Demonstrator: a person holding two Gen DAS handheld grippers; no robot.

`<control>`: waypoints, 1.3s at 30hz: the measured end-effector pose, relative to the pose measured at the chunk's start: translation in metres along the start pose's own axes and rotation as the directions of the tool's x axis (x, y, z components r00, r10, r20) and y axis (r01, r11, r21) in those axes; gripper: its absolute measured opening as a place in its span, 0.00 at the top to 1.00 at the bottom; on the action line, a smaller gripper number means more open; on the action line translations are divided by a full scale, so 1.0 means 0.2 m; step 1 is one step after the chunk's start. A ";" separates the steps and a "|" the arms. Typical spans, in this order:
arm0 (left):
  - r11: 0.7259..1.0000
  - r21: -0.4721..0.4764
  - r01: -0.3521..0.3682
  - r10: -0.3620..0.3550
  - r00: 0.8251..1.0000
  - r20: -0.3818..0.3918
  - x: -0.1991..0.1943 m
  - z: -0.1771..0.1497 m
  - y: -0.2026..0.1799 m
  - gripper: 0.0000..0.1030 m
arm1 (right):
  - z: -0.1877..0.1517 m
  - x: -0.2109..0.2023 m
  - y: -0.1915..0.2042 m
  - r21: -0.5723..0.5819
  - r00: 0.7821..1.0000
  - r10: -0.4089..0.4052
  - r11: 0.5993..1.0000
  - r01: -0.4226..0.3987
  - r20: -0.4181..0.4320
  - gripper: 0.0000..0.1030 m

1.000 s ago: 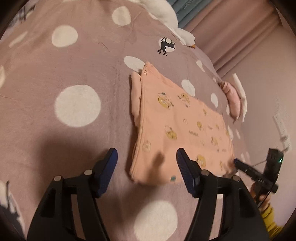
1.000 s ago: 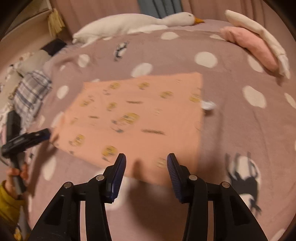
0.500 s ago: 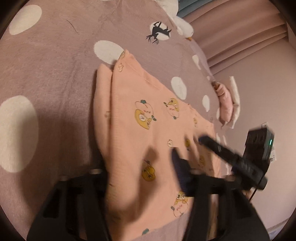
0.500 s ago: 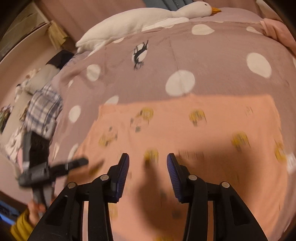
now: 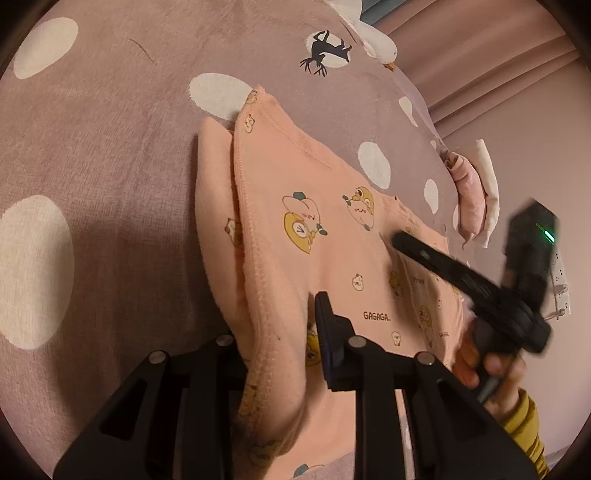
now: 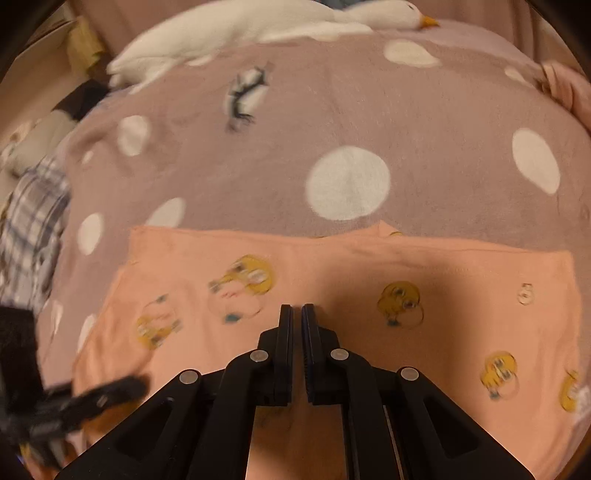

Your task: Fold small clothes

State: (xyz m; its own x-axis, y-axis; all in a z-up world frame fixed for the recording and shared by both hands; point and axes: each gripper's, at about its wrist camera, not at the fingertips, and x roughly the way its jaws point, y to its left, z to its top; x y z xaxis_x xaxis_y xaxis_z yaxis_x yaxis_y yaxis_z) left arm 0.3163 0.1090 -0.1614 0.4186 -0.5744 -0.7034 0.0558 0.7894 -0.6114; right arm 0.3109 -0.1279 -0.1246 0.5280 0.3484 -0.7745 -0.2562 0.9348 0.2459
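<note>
Peach garment [image 5: 332,236] lay flat on the dotted blanket [image 5: 110,166], printed side up, cartoon figures and a "GAGAGA" line showing. I used the garment as my reference.

Left gripper [image 5: 280,332] sat at the garment's near edge. Its jaws had just been closing and were pinching a raised fold of the hem; the cloth bunched up between them and hid the left finger, only the right finger [image 5: 328,332] showed. So I read that one as clamped on the garment.

Right gripper [image 6: 297,314] was over the garment's middle, near its long near side. Its jaws had just been closing and stood pressed together with only a thin slit between the pads. Whether any cloth was caught in that slit, I couldn't tell from the right wrist view.

From the left wrist view, I saw the right gripper's black fingers lying across the garment's far right part, with a hand [image 5: 491,369] and a yellow sleeve [image 5: 524,424] behind it.

Beyond the garment: a white goose toy [image 6: 258,26] at the blanket's far edge, a pink folded item [image 5: 469,199] to the right, plaid cloth [image 6: 29,229] off to the left.
</note>
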 end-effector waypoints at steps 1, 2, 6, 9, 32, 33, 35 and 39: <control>1.000 -0.001 0.000 0.000 1.000 0.000 0.00 0.00 0.00 0.78 | -0.03 -0.04 0.02 -0.020 1.000 0.011 1.000 -0.011 -0.004 0.93; 1.000 -0.002 -0.001 0.001 1.000 0.000 0.00 0.00 0.00 0.78 | -0.07 -0.08 0.04 -0.033 1.000 0.018 0.999 -0.018 -0.009 0.93; 1.000 0.002 -0.013 0.013 1.000 -0.003 0.01 0.01 -0.01 0.79 | -0.23 -0.16 0.08 -0.063 0.998 0.035 0.997 -0.038 -0.055 0.93; 1.000 -0.005 -0.030 0.030 1.000 -0.006 0.01 0.01 -0.02 0.79 | -0.36 -0.15 0.10 -0.087 0.992 0.032 0.995 -0.043 -0.123 0.93; 0.919 0.389 -0.068 0.095 0.994 -0.050 0.17 -0.09 -0.82 0.66 | -0.37 -0.26 -0.59 0.518 0.875 0.443 0.712 -0.474 0.192 0.51; 0.918 0.392 -0.061 0.095 0.993 -0.069 0.20 -0.10 -0.83 0.62 | -0.39 -0.22 -0.63 0.556 0.851 0.484 0.658 -0.507 0.203 0.51; 0.918 0.394 -0.053 0.100 0.990 -0.098 0.26 -0.13 -0.82 0.57 | -0.42 -0.19 -0.67 0.599 0.835 0.506 0.607 -0.522 0.215 0.51; 0.925 0.380 -0.001 0.072 0.982 -0.173 0.30 -0.18 -0.77 0.44 | -0.44 -0.18 -0.69 0.606 0.819 0.527 0.581 -0.543 0.228 0.51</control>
State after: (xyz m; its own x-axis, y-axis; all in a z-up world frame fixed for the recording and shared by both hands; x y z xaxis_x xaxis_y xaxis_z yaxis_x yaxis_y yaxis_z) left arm 0.2998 -0.0543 -0.1228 0.2584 -0.5448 -0.7978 0.3962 0.8129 -0.4269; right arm 0.2558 -0.2746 -0.1819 0.4819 0.7935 -0.3718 0.0553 0.3959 0.9166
